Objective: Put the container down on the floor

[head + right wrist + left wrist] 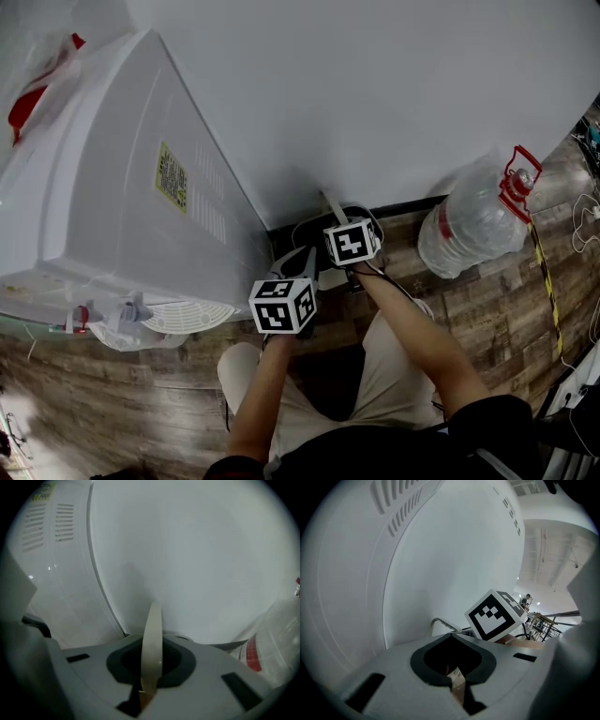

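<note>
Left of everything stands the white appliance (122,187). Next, my left gripper (457,681) has its fingers pressed together on nothing I can name. Just right of it, my right gripper (147,686) has its fingers clenched on the pale handle (152,644), which runs upright through them. The container (309,232) hangs straight below, at the foot of the wall (375,94). I judge the floor (487,309) lies directly beneath, so the right hand goes straight down. The water bottle (473,225) stands well apart.
</note>
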The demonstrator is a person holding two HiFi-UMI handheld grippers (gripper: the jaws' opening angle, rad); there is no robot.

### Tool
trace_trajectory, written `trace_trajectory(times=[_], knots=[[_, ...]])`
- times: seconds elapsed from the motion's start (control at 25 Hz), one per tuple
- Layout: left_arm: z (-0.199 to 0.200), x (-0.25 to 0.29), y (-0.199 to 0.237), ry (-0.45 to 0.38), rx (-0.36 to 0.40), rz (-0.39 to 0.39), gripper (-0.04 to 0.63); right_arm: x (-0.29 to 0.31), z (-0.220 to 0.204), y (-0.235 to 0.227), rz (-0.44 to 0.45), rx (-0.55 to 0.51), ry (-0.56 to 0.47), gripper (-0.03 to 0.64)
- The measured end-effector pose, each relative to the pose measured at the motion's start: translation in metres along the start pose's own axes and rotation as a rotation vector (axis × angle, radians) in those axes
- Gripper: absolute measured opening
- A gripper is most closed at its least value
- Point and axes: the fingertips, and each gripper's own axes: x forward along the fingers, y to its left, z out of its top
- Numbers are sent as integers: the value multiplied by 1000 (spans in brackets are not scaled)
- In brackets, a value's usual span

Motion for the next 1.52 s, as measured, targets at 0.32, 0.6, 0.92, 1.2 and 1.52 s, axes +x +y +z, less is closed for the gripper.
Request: trace_trajectory(times=[0.32, 0.6, 0.92, 1.2, 1.52], knots=[[-3, -1, 3, 1, -10, 8, 12, 12, -10, 4, 13, 27, 49, 32], [-6, 0, 5, 5, -14, 7, 12, 19, -15, 4, 20, 34, 68, 32], [-11, 0, 9, 8, -35, 11, 12, 21, -17, 2, 28, 18, 73, 31], [-13, 3, 3, 15, -30, -5, 12, 19, -19, -2, 41, 1, 82, 32], [-14, 6, -2, 18, -38, -25, 12, 11, -40, -14, 32, 37, 171, 32]])
